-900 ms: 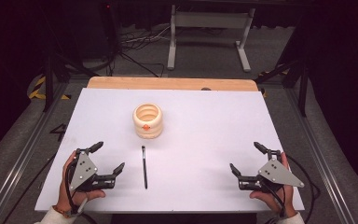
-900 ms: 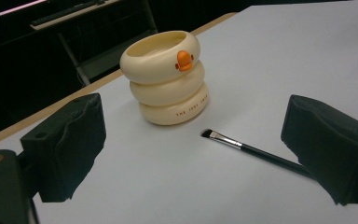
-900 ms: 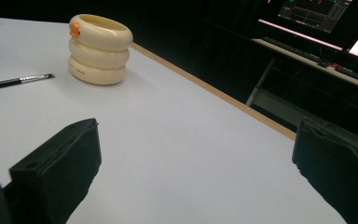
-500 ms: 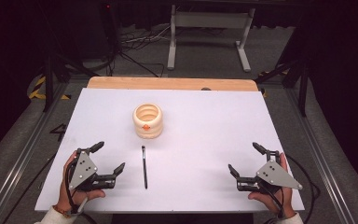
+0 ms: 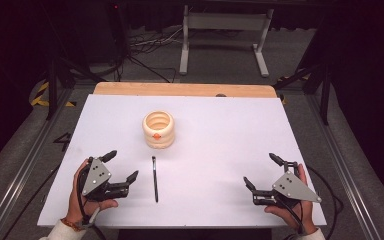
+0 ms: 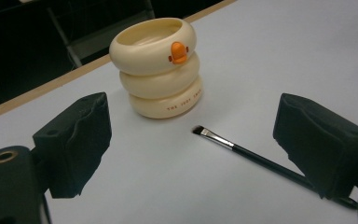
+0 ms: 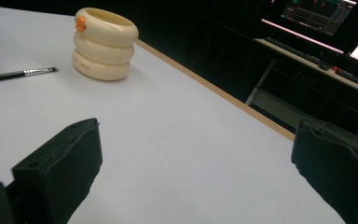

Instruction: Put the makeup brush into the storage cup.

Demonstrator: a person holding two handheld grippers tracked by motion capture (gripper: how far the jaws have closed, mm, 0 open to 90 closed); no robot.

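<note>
Now your left gripper [image 5: 119,167] and right gripper [image 5: 263,173] rest with jaws released; the brush [image 5: 154,178] lies between them on the surface [image 5: 230,130], bristles toward the cup [image 5: 158,129], easing pickup.

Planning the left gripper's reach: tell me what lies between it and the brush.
Nothing visible. Bare white table separates the open left gripper from the brush; the cream holder stands farther back, off that line.

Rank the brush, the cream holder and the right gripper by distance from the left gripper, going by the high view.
1. brush: just beside the left gripper.
2. cream holder: farther back, mid-table.
3. right gripper: across the table, near its front edge.
</note>
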